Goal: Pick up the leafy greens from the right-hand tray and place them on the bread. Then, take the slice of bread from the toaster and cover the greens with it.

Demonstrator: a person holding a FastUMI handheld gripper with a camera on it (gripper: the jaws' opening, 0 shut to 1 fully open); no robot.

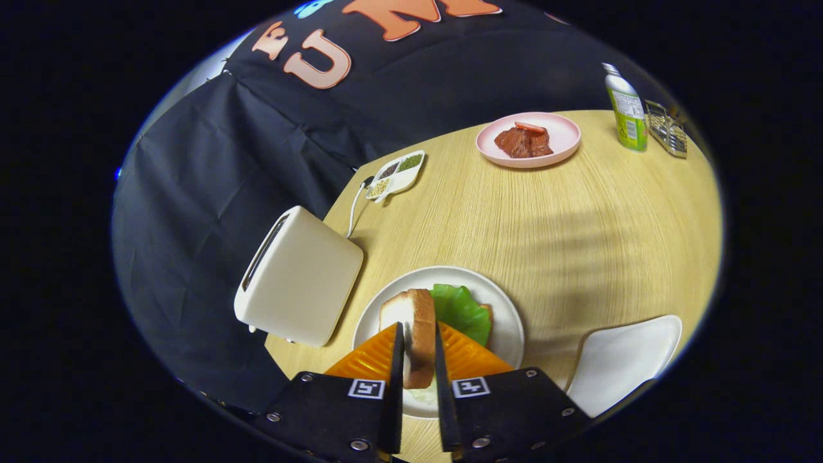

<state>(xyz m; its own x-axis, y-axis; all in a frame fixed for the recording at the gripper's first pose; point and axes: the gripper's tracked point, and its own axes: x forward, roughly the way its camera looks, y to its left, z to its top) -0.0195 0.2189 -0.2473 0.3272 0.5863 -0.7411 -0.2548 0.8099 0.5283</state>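
Note:
My gripper point(418, 341) is shut on a slice of bread point(415, 334), held on edge between both fingers above a round white plate point(508, 321). On that plate lie the leafy greens point(460, 310), just ahead of the fingers, with the brown edge of a lower bread slice point(488, 316) peeking out on their right side. The cream toaster point(299, 276) stands to the left of the plate, its slot facing up and to the left. What the slot holds I cannot tell.
A white tray point(627, 363) sits right of the plate. Beyond are a pink plate point(559, 145) with brown meat, a small white divided dish point(397, 175) of grains, a green bottle point(628, 109) and a metal rack point(667, 128). The toaster's cord point(353, 209) runs back.

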